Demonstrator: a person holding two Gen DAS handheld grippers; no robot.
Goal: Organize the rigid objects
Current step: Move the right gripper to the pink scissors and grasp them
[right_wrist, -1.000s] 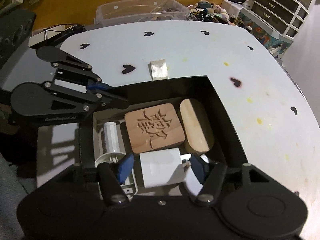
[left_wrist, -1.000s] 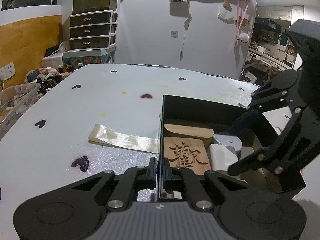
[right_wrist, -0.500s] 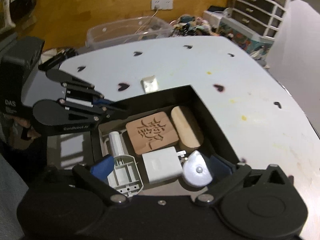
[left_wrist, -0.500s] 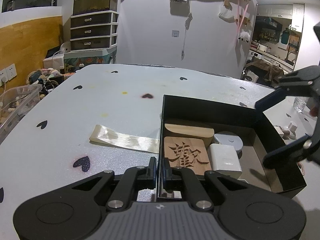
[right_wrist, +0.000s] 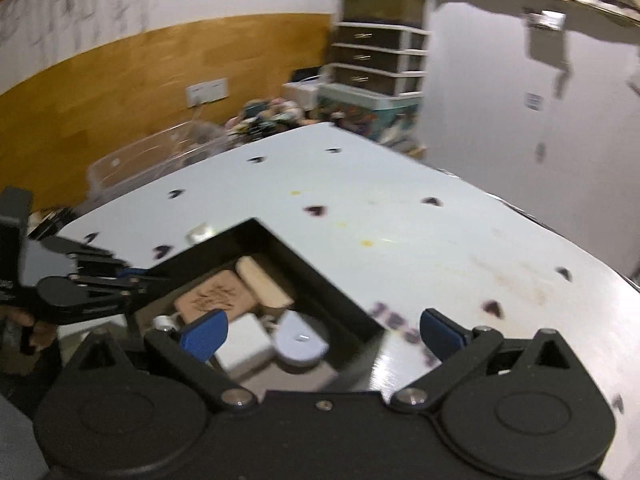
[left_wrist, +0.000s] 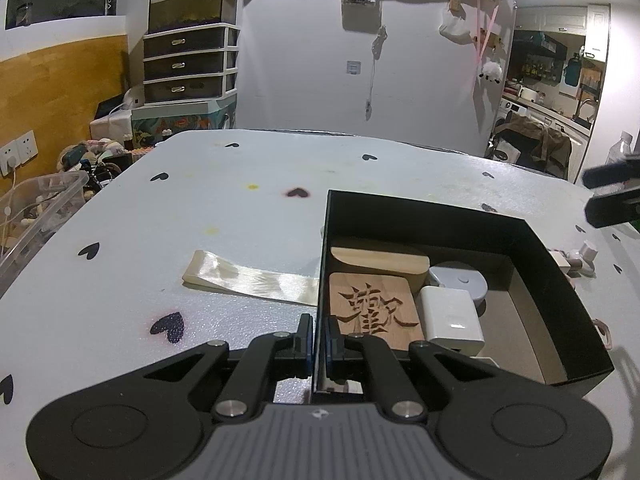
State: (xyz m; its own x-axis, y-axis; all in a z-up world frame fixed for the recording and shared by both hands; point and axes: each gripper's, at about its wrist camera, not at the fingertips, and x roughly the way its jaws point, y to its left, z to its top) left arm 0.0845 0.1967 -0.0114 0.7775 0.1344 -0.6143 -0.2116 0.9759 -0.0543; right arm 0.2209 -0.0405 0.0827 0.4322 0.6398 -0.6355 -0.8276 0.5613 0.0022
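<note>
A black open box (left_wrist: 560,272) sits on the white table. My left gripper (left_wrist: 318,340) is shut on the box's near left wall. Inside lie a carved wooden coaster (left_wrist: 374,308), a plain wooden oval block (left_wrist: 380,258), a white square charger (left_wrist: 452,318) and a grey round device (left_wrist: 460,282). The box (right_wrist: 320,280) and its contents also show in the blurred right wrist view. My right gripper (right_wrist: 320,330) is open and empty, raised above the box's right corner. It shows at the far right edge of the left wrist view (left_wrist: 612,196).
A pale ribbon strip (left_wrist: 248,278) lies on the table left of the box. Small white and pink objects (left_wrist: 576,258) lie beyond the box's right wall. A clear plastic bin (left_wrist: 36,208) stands off the table's left edge. Drawers (left_wrist: 188,64) stand at the back wall.
My right gripper released the white charger into the box, opened, then rose and swung away to the right. My left gripper stays clamped on the box wall.
</note>
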